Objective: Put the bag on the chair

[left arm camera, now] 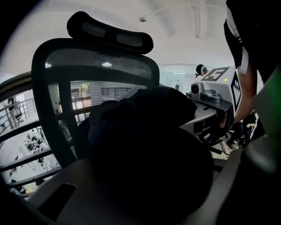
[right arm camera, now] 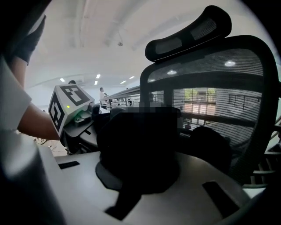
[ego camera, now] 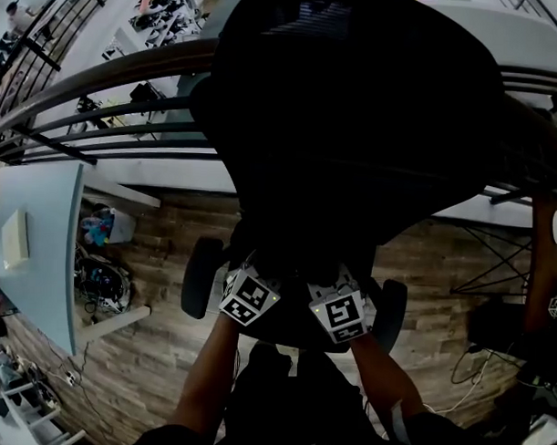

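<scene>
A black bag [left arm camera: 149, 149] hangs between both grippers, right in front of a black mesh office chair [ego camera: 356, 101]. In the left gripper view the bag's bulk fills the gap between the grey jaws and hides the tips, with the chair's backrest [left arm camera: 74, 88] behind it. In the right gripper view the bag [right arm camera: 140, 145] sits between the jaws, a strap running down toward the camera, and the backrest [right arm camera: 219, 96] stands beyond. From the head view my left gripper [ego camera: 256, 278] and right gripper [ego camera: 335, 287] are side by side over the seat between the armrests [ego camera: 202, 276]; there the bag merges with the dark chair.
A pale blue table [ego camera: 40, 245] stands at the left with clutter [ego camera: 99, 279] beneath it. A dark railing [ego camera: 100, 101] curves behind the chair above a lower level. Wooden floor [ego camera: 146, 349] surrounds the chair. Dark gear and cables [ego camera: 493, 343] lie at the right.
</scene>
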{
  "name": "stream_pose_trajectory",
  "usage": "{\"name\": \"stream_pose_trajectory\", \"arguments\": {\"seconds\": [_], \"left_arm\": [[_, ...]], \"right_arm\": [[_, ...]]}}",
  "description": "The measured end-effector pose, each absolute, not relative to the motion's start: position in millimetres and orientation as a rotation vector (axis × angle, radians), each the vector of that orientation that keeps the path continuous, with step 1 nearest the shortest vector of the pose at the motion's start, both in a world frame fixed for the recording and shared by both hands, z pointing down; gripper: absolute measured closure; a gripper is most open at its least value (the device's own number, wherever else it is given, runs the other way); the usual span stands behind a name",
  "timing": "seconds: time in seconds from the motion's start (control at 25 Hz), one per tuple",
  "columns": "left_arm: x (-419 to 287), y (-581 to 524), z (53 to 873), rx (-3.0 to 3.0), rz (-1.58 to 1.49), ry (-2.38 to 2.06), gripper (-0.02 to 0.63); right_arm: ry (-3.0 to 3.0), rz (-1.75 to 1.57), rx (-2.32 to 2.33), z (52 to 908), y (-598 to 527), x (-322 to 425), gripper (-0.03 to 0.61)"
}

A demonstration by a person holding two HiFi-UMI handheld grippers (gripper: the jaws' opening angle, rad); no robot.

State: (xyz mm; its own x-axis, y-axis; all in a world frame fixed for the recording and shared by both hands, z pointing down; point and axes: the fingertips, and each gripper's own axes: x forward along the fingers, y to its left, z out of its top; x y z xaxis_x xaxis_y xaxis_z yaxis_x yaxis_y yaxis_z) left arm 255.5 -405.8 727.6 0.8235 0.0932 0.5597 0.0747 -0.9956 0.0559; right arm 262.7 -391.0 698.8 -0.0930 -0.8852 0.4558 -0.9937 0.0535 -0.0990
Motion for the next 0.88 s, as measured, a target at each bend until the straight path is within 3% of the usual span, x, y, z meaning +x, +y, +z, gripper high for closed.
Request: {"name": "stream_pose_trajectory", "arguments": {"seconds": [0.88], "left_arm": [[260.9, -409.7, 787.6, 2.924, 1.008, 0.133, 0.548]], "right_arm": [[-1.970, 0.627, 1.938, 761.1, -396.1, 271.3, 0.540]]}}
